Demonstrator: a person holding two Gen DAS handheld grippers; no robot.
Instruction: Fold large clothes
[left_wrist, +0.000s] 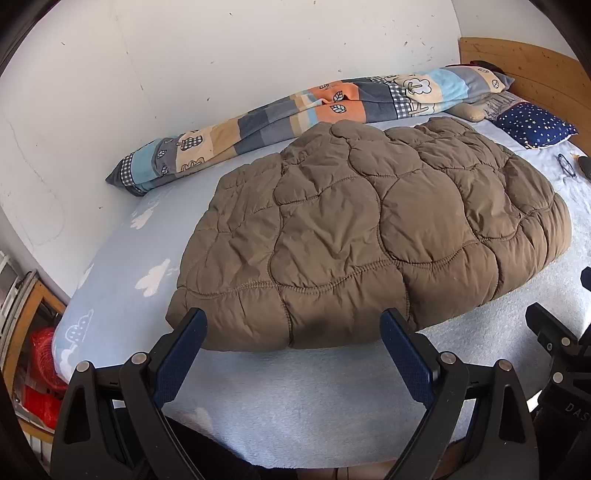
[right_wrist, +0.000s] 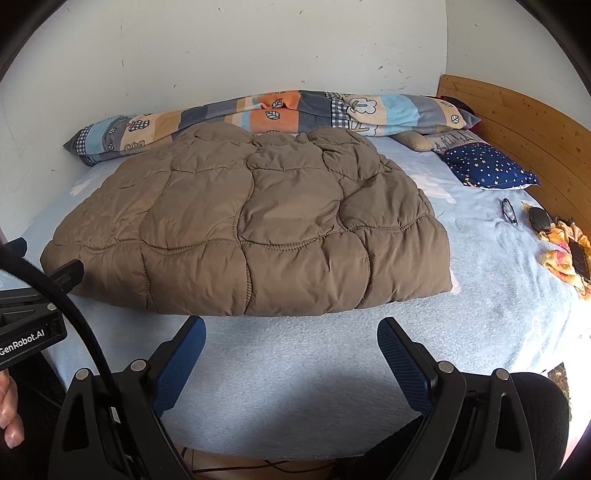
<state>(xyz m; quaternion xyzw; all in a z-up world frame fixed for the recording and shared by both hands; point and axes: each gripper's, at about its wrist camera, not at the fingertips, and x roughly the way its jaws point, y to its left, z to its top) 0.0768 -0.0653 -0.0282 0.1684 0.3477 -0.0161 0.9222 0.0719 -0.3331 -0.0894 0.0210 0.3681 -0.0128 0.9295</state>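
Reads "GenRobot.AI" on left gripper (right_wrist: 22, 341). Brown quilted garment (left_wrist: 369, 236) folded just ahead of both spread, empty grippers: left gripper (left_wrist: 295, 328), right gripper (right_wrist: 291, 332).

Left gripper (left_wrist: 293, 325) fingers spread wide, empty — right gripper (right_wrist: 291, 332) same, side by side.

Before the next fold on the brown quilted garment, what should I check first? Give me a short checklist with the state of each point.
1. Left gripper open and empty: ok.
2. Right gripper open and empty: ok.
3. Brown quilted garment lies flat on the bed sheet, near edge free: ok.
4. Nothing lying on the garment: ok.
5. Glasses well apart from the garment: ok.
6. Patterned blanket apart from the far edge: cannot tell.
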